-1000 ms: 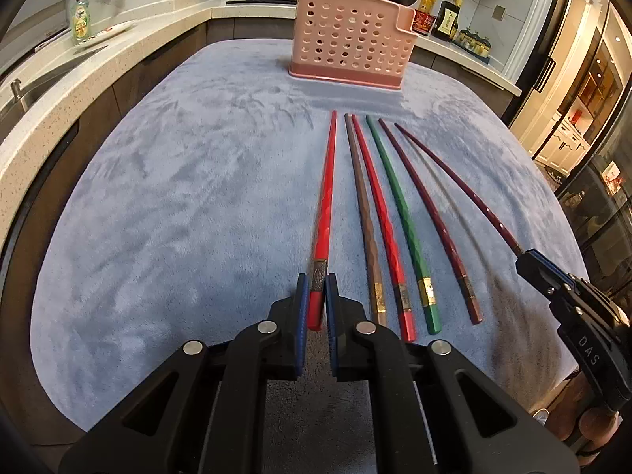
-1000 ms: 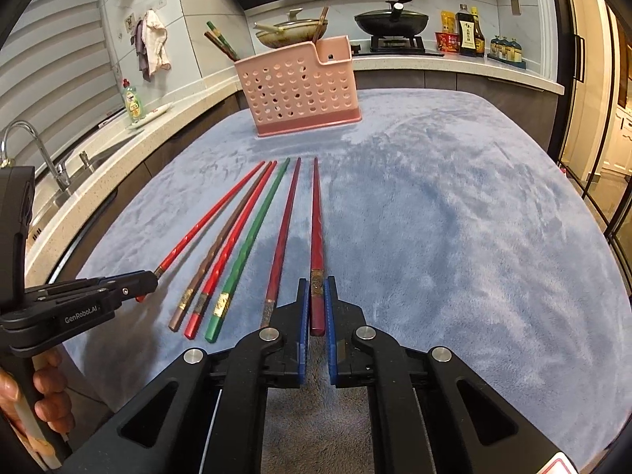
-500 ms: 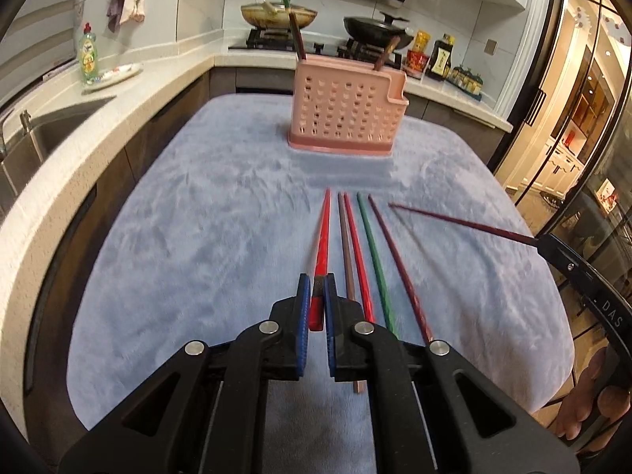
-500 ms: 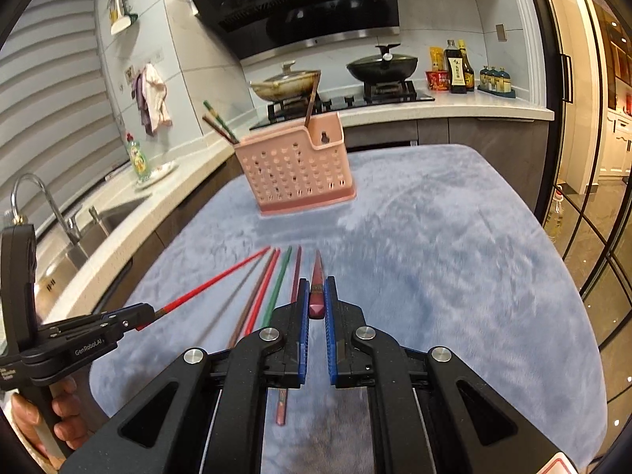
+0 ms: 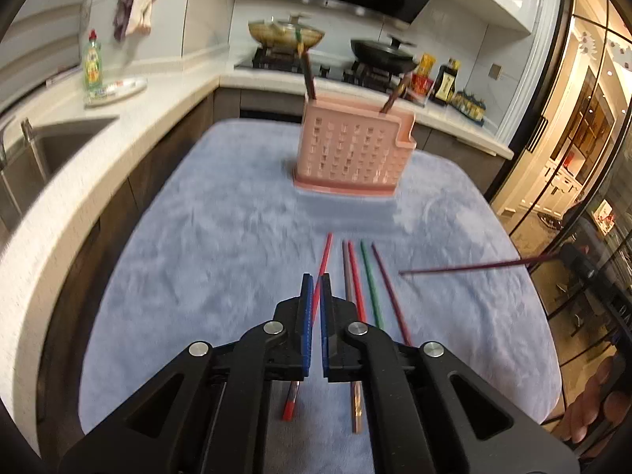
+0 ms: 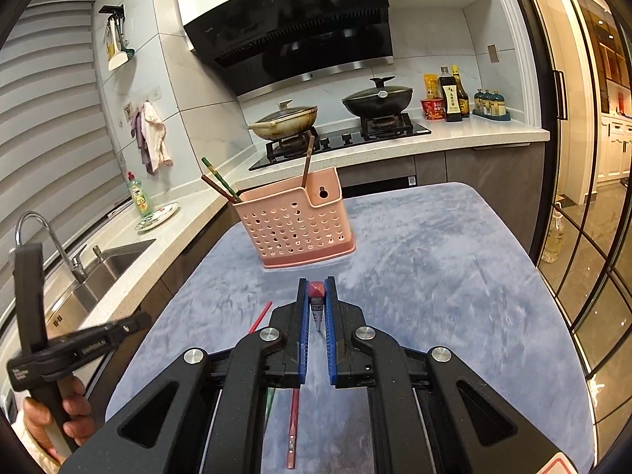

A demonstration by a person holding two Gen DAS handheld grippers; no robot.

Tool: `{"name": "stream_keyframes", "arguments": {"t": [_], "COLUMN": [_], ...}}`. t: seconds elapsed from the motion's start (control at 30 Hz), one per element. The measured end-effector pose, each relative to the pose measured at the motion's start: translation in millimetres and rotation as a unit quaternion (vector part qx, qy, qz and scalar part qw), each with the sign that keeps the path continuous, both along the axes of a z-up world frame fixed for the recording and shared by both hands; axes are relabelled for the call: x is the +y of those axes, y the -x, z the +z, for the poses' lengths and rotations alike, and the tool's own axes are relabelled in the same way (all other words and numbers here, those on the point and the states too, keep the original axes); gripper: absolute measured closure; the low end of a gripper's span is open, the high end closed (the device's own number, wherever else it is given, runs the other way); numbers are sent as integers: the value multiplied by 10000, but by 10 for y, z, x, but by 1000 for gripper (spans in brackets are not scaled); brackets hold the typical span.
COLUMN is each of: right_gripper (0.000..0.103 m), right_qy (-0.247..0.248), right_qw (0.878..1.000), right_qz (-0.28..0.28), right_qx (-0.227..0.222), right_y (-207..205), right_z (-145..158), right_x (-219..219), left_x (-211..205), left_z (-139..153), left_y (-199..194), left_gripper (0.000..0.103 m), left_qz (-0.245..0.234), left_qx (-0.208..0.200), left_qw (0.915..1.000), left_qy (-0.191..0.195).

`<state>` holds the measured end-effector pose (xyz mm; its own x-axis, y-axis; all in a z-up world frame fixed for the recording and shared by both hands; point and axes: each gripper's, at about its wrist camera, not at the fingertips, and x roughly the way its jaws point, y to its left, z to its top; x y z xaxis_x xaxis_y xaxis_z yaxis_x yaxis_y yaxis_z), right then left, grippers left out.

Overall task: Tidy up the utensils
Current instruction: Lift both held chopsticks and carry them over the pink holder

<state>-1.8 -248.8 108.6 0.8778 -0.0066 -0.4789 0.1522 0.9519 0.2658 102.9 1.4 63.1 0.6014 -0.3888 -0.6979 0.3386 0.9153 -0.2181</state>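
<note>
Chopsticks, one bright red (image 5: pixel 322 262) in the clenched left hand-held gripper (image 5: pixel 315 288), one dark red (image 6: pixel 316 296) in the right hand-held gripper (image 6: pixel 316 296), point lengthwise toward the far pink perforated plastic holder (image 6: pixel 296 225), the right nearer.

Each hand-held gripper (image 5: pixel 315 290) (image 6: pixel 316 292) is black with blue pads (image 5: pixel 307 316), silver screws (image 5: pixel 273 327) and small white letters.

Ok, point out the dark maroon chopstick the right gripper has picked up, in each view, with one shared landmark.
Left wrist view: the dark maroon chopstick slants in from the right edge, above the cloth.
Right wrist view: seen end-on, red butt up, in the right gripper, center frame.
Shared landmark: the pink utensil basket beyond the chopsticks in both views.
</note>
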Motion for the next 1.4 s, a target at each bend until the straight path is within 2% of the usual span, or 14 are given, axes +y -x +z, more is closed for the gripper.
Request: {"name": "stream_keyframes", "arguments": {"t": [0.07,0.1,0.17,0.3,0.37,0.5,0.57,0.63,0.8,1.03,1.4], "right_gripper": [96,96,96,96,96,96,96,96,96,96,96], "right_qy": [-29,-33,-49,-49,-53,-42,-49,-41,-49,-75,-70], "right_qw": [10000,10000,10000,10000,10000,9999,9999,9999,9999,9999,9993], "right_qz": [-17,-27,-44,-63,-64,-73,-83,-82,-77,-112,-3], "right_qx": [4,2,-1,19,39,80,85,84,87,21,-371], "right_y": [30,49,78,109,113,116,116,116,117,142,11], "right_z": [-9,-19,-31,-57,-73,-97,-103,-104,-103,-84,288], "right_x": [3,9,15,29,31,51,55,53,49,16,-45], "left_x": [21,29,42,42,49,10,-4,2,25,93,85], "left_z": [-188,-290,-498,-893,-999,-1025,-1030,-1042,-1019,-633,329], "left_y": [7,21,61,109,124,185,182,181,172,208,-32], "left_gripper": [84,74,64,65,65,67,77,91,95,96,96], "left_qz": [-25,-48,-58,-66,-66,-100,-84,-64,-82,-29,2], "left_qx": [260,382,580,977,1082,903,881,856,895,562,-333], "left_qw": [9997,9993,9982,9949,9938,9951,9951,9951,9950,9982,9994], "left_qy": [-20,-32,-109,-248,-265,-387,-440,-496,-427,-217,24]}}
